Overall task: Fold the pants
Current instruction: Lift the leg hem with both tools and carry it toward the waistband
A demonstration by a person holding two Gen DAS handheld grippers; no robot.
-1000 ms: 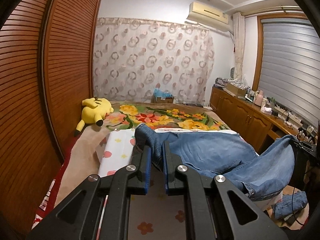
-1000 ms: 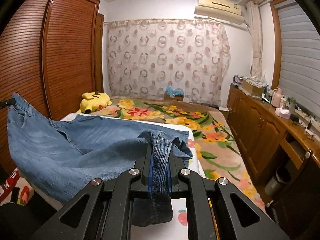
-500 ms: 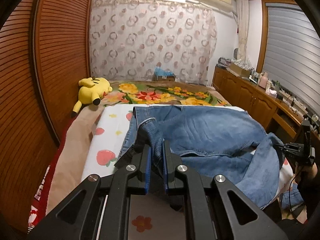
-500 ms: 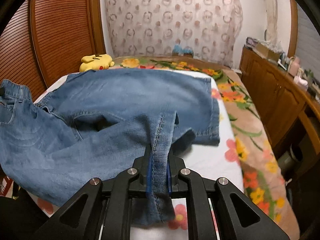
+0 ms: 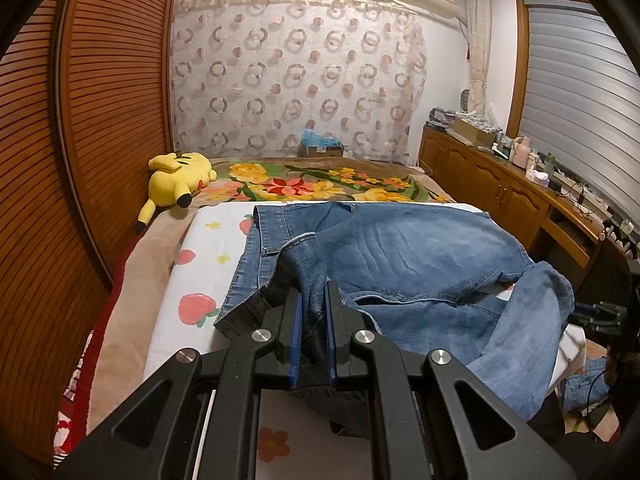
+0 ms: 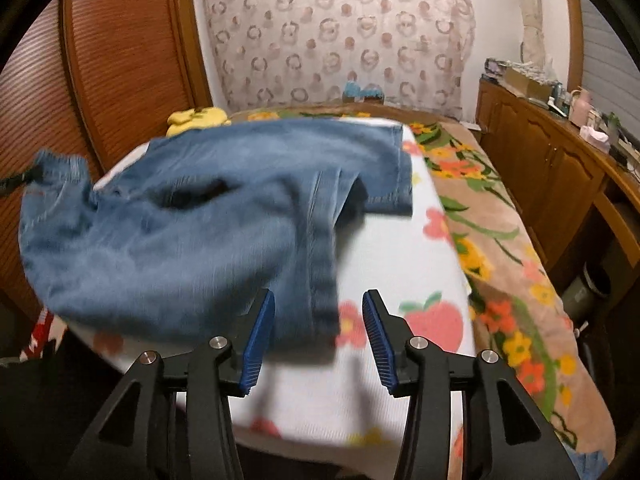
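Left wrist: plush toy (image 5: 179,176) beyond jeans (image 5: 400,256).

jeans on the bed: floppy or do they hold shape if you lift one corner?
Probably floppy: the jeans bunch and droop where the left gripper pinches them. Likely fairly heavy for cloth: the part past the bed's edge hangs straight down. The right gripper's jaws are opening; the denim there will probably slump flat.

Slatted wooden wardrobe doors (image 5: 100,128) left of the tongs, circle-patterned curtain (image 5: 296,76) ahead, wooden cabinets (image 5: 492,196) and shuttered window (image 5: 576,72) right
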